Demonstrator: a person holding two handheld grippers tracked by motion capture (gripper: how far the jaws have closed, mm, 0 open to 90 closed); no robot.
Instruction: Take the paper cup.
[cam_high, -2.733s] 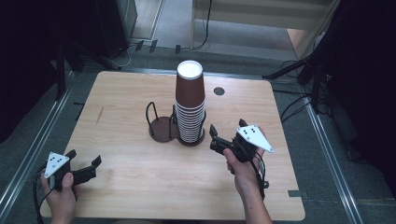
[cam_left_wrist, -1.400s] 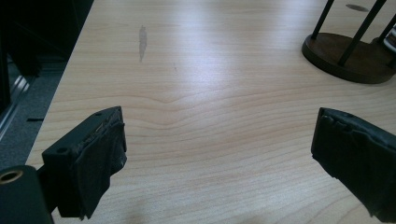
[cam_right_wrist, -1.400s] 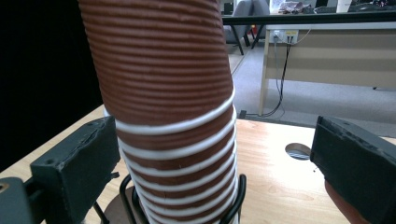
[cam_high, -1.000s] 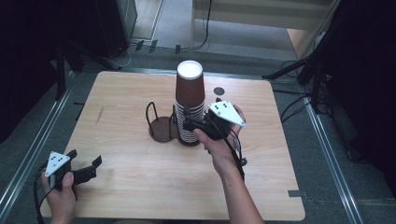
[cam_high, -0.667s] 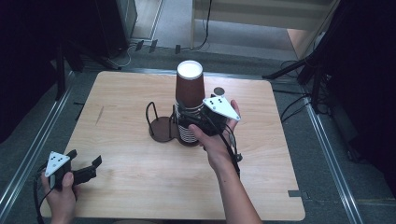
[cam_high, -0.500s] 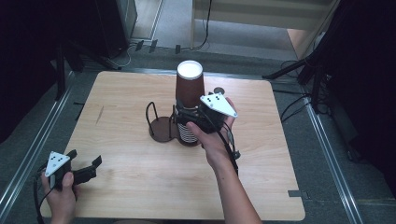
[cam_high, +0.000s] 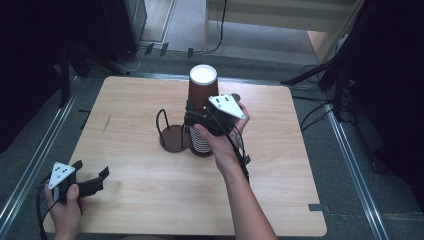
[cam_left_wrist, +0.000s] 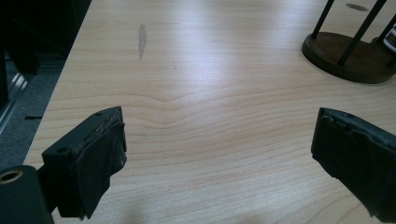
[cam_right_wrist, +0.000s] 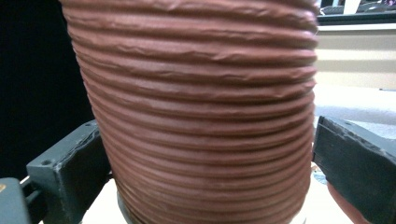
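**Risk check at the cup stack**

Cups first: the brown ribbed cup stack (cam_high: 202, 107) stands just above the middle of the high view, on the wooden table (cam_high: 125, 200), touching or nearly touching the dark wire holder (cam_high: 172, 132) at its left. In the right gripper view the stack's ribbed wall (cam_right_wrist: 196, 112) sits between my two jaws. The left pad looks to be against the wall; at the right I see a thin gap, so I read the right gripper (cam_high: 200, 116) as wide and around the stack, not yet clamped.

What worries me:
- The jaws meet the stack partway up, where many rims are nested. If I squeeze there I may pinch several cups at once, and a lift could bring up a bundle instead of one.
- The stack is tall and looks slightly tilted in the right gripper view. A sideways nudge from one jaw landing first could tip it or push it against the holder.
- Paper walls give way easily, I judge; a hard squeeze could crush the ribs.
- Nothing braces the lower cups: the left gripper (cam_high: 90, 181) rests at the lower left of the high view, wide open over bare table (cam_left_wrist: 210, 116), holding nothing.

Writing: I can read no brand, label or lettering on the cups, holder or grippers.
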